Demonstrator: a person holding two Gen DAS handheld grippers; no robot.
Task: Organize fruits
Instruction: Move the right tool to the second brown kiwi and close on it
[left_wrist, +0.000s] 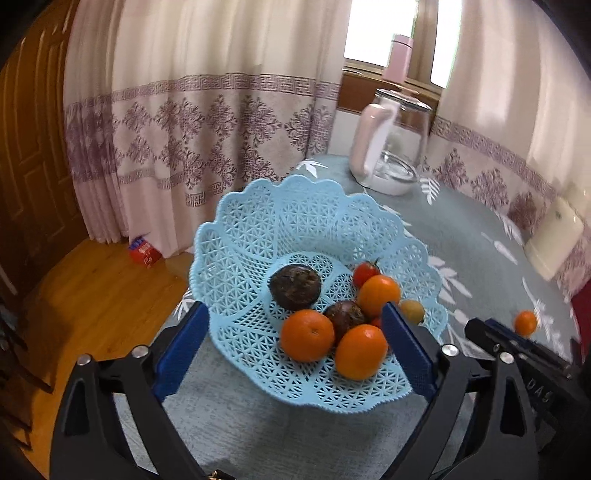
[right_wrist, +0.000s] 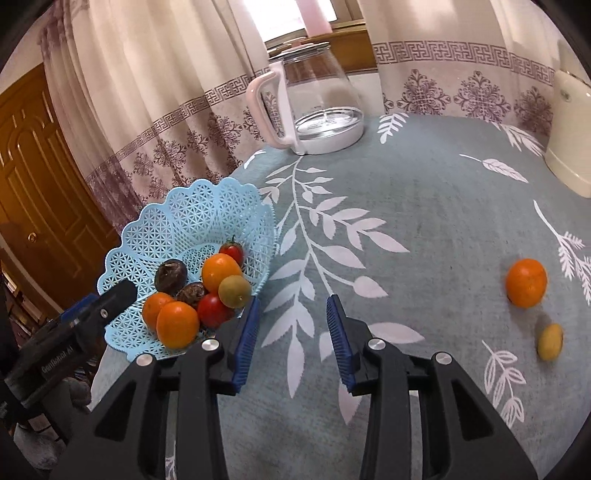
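Observation:
A light blue lattice basket (left_wrist: 258, 206) (right_wrist: 192, 210) sits near the table's left edge. It holds three oranges (left_wrist: 306, 334), two dark brown round fruits (left_wrist: 294, 286), two red tomatoes (left_wrist: 365, 272) and a small yellow-green fruit (left_wrist: 413, 311). My left gripper (left_wrist: 295, 310) is open wide just over the basket's near side, holding nothing. My right gripper (right_wrist: 291, 306) is open and empty over the tablecloth, right of the basket. One orange (right_wrist: 526, 282) and a small yellow fruit (right_wrist: 550, 341) lie loose on the cloth far to its right.
A glass kettle with a pink handle (right_wrist: 321, 107) stands at the back of the grey-blue leaf-print tablecloth (right_wrist: 424, 206). A cream appliance (right_wrist: 569, 129) is at the far right. Curtains hang behind. The wooden floor with a red packet (left_wrist: 144, 253) lies left of the table edge.

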